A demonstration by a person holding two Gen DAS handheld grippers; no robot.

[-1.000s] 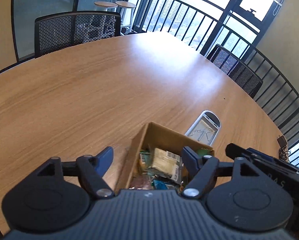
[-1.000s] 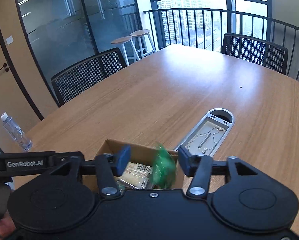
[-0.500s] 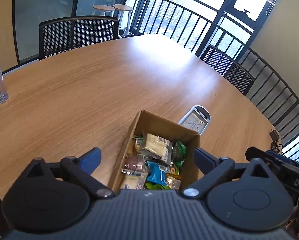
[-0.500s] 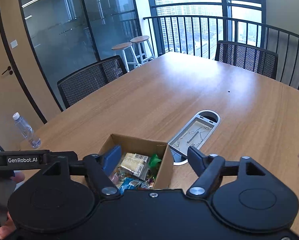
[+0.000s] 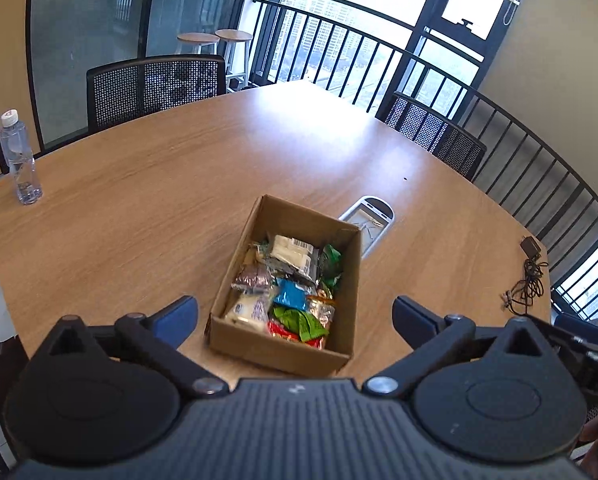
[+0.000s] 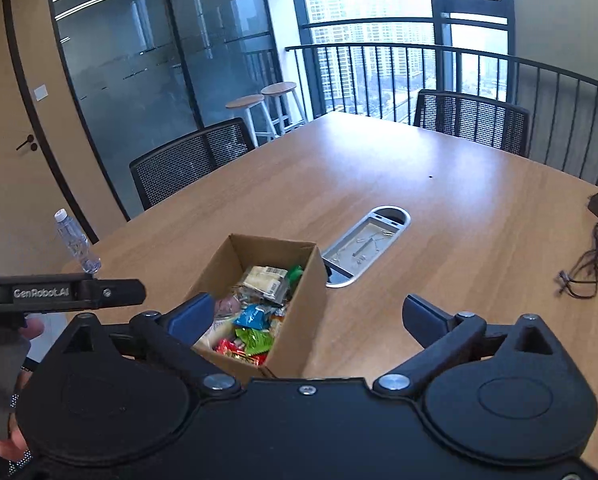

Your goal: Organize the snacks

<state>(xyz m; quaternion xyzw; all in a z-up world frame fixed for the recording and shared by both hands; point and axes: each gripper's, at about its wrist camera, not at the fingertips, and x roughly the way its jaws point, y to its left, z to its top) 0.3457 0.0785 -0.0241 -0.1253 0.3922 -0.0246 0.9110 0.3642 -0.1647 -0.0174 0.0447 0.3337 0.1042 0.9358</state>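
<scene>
An open cardboard box [image 5: 279,350] [image 6: 299,320] sits on the wooden table, filled with several snack packets [image 5: 295,292] [image 6: 255,316] in white, blue, green and red. My left gripper [image 5: 295,312] hovers above and just short of the box's near end. Its jaws are opening wide, with no pad touching anything. My right gripper [image 6: 305,314] hangs over the box's near right corner, jaws also opening and holding nothing. The left gripper's body [image 6: 59,292], with a hand on its handle, shows at the left of the right wrist view.
A water bottle [image 5: 21,164] [image 6: 77,246] stands near the table's left edge. A silver cable hatch [image 5: 369,224] [image 6: 363,244] lies just beyond the box. A black charger with its cord [image 5: 527,276] [image 6: 591,256] lies at the right. Mesh chairs [image 5: 155,88] ring the table.
Both grippers have drawn back and upward from the box while their jaws spread wide. The green packet that was between the right fingers now lies in the box.
</scene>
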